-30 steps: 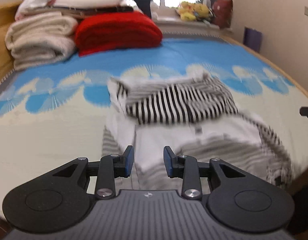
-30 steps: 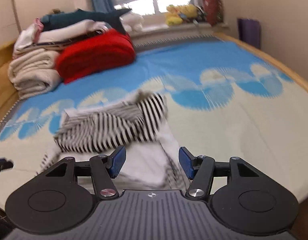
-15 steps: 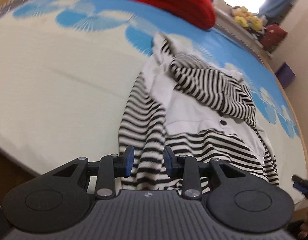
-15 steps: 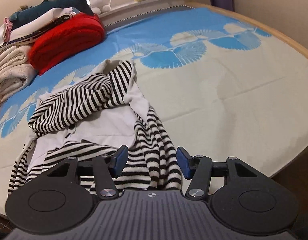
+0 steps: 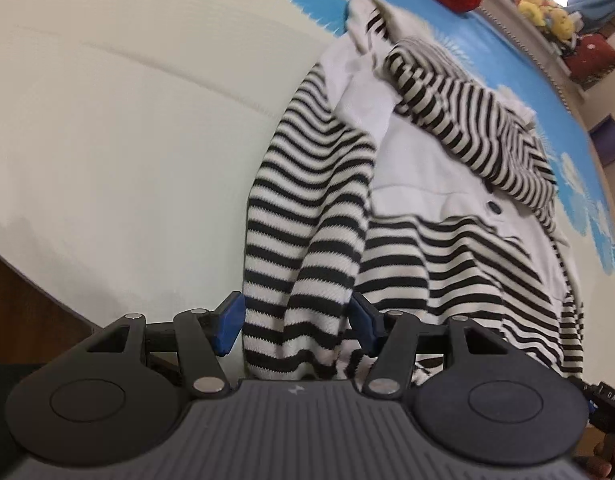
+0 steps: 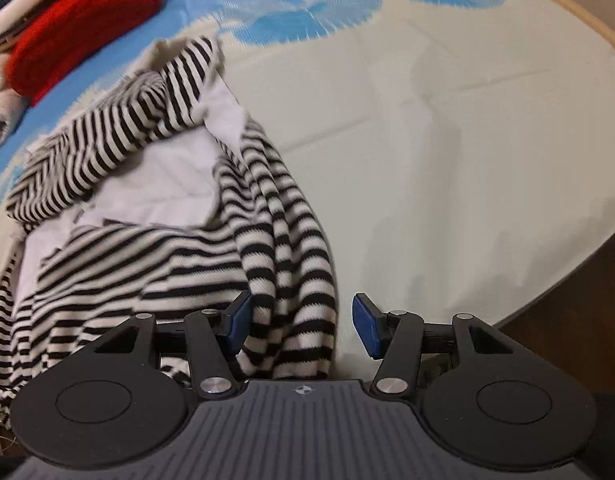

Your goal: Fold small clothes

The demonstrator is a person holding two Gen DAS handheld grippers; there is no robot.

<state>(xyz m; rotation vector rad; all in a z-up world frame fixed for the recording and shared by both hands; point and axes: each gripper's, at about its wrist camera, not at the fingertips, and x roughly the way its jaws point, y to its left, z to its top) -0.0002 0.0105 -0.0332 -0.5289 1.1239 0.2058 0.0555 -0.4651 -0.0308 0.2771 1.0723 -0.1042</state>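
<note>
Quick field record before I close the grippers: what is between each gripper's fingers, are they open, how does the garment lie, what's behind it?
garment: striped top, crumpled on the bed sheet, white inner side partly showing
left gripper: open, a striped sleeve between its fingers, near the bed's edge
right gripper: open, the other striped sleeve between its fingers
behind garment: red folded blanket
fold: not yet done
</note>
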